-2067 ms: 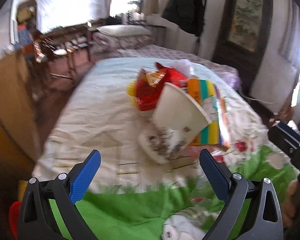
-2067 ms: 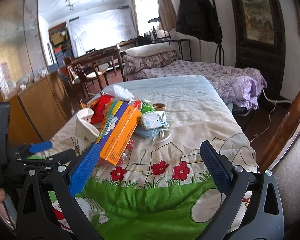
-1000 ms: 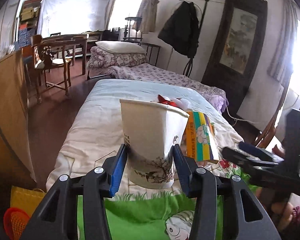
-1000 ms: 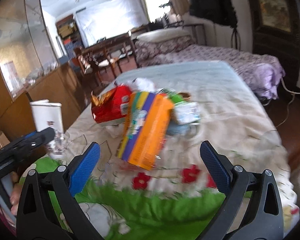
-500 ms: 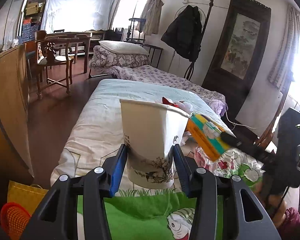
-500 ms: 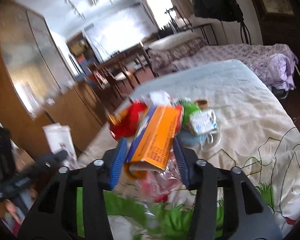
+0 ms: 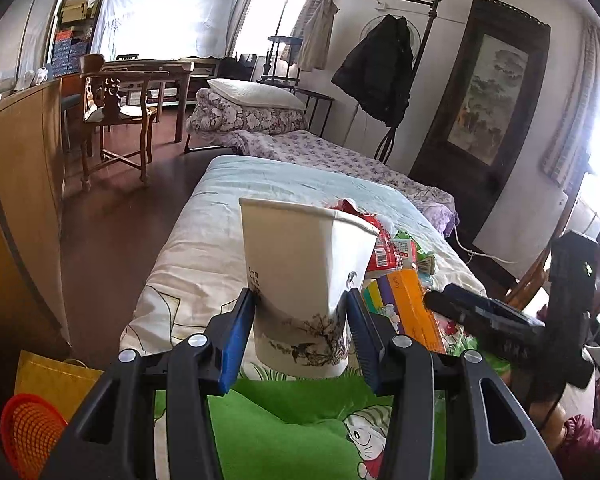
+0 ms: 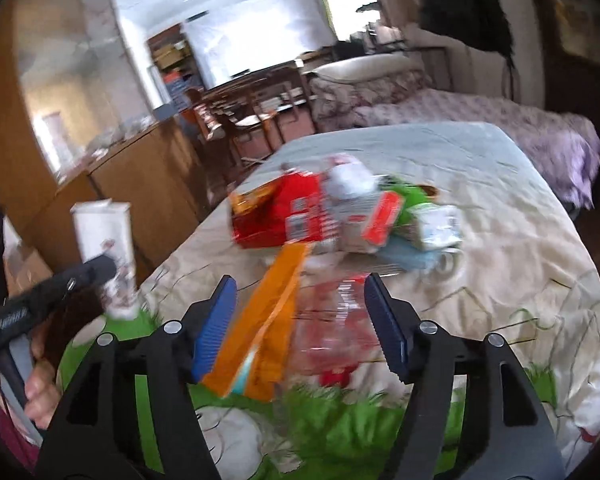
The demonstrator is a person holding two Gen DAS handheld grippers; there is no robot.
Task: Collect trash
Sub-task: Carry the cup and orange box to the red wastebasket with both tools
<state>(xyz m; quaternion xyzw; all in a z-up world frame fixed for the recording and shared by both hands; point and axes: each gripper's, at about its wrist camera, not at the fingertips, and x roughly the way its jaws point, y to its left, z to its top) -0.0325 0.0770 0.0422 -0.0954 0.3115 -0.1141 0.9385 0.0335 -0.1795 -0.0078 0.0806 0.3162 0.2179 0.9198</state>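
Note:
My left gripper [image 7: 300, 332] is shut on a white paper cup [image 7: 304, 280] with an ink drawing and holds it upright above the bed's near end; the cup also shows at the left of the right wrist view [image 8: 106, 256]. My right gripper [image 8: 300, 322] is part open. An orange and rainbow box [image 8: 266, 328] lies tilted between its jaws, against the left pad; the frame is blurred and the grip is unclear. The box also shows in the left wrist view [image 7: 410, 308]. A pile of trash lies behind: a red snack bag [image 8: 280, 216] and a white packet [image 8: 436, 228].
The bed [image 7: 204, 248] has a cream and green cartoon sheet. A yellow bag [image 7: 56, 376] and an orange mesh basket [image 7: 28, 436] stand on the floor at the lower left. A wooden cabinet [image 7: 12, 200] runs along the left. A crinkled clear wrapper [image 8: 340, 332] lies by the box.
My left gripper closed on the cup, lifted it, and holds it steady. My right gripper closed on the orange box, then widened; the box has tipped toward the left pad.

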